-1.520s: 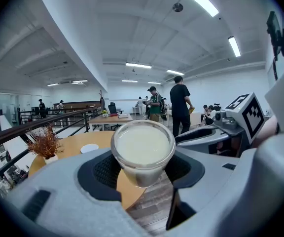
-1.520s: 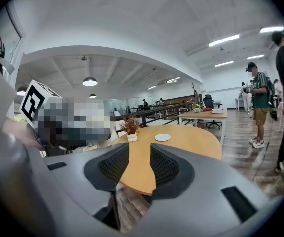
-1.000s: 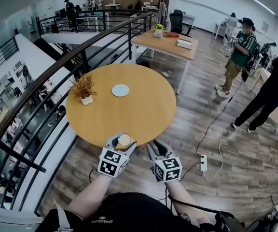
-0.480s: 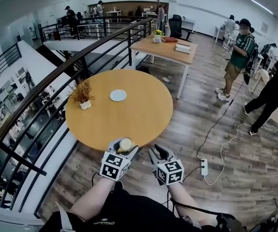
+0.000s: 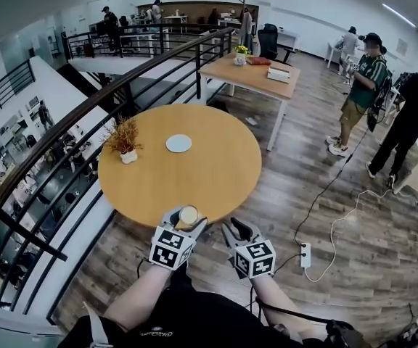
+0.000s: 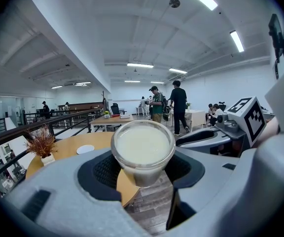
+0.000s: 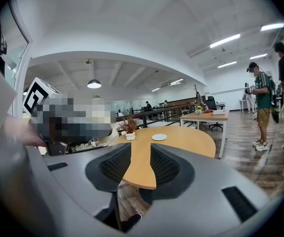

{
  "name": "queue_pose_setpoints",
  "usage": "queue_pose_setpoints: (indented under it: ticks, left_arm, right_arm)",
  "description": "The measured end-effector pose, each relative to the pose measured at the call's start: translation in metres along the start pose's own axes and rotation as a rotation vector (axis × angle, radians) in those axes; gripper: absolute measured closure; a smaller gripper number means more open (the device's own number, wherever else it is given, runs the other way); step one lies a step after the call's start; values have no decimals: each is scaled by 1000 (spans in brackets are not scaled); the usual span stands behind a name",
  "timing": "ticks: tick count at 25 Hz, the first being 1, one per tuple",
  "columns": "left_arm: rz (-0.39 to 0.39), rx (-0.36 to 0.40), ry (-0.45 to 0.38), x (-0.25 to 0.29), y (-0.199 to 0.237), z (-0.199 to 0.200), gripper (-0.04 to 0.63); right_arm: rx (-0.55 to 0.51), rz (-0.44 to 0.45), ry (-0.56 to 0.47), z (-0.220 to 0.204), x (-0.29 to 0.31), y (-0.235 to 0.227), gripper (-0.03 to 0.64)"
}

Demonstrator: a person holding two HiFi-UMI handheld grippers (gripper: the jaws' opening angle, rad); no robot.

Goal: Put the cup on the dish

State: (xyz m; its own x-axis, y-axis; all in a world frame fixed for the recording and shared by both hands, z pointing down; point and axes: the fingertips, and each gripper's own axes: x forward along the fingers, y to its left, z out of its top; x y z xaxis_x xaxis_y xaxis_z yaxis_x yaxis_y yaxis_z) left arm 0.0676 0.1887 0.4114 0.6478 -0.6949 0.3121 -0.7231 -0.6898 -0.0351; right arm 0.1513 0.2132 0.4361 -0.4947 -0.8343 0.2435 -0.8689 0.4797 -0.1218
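A clear cup with a pale cream inside sits upright between the pads of my left gripper, which is shut on it just past the near edge of the round wooden table. The same cup shows from above in the head view. A small pale dish lies flat on the far half of the table, also seen as the dish and the dish. My right gripper hovers beside the left one, open, with nothing between its pads.
A small potted dry plant stands at the table's left edge. A black railing curves along the left over a drop. A rectangular table stands behind. Two people stand at the right; a power strip and cable lie on the floor.
Both grippers keep their hold and spacing. The view has shifted slightly, and the people at the right have moved further off.
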Motion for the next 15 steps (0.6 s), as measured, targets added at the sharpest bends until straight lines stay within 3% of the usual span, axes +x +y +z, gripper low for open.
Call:
queue_pose_setpoints:
  ticks: [15]
  left_arm:
    - [4, -32, -5, 42, 57, 0, 339]
  right_arm:
    - [-38, 52, 44, 13, 72, -13, 509]
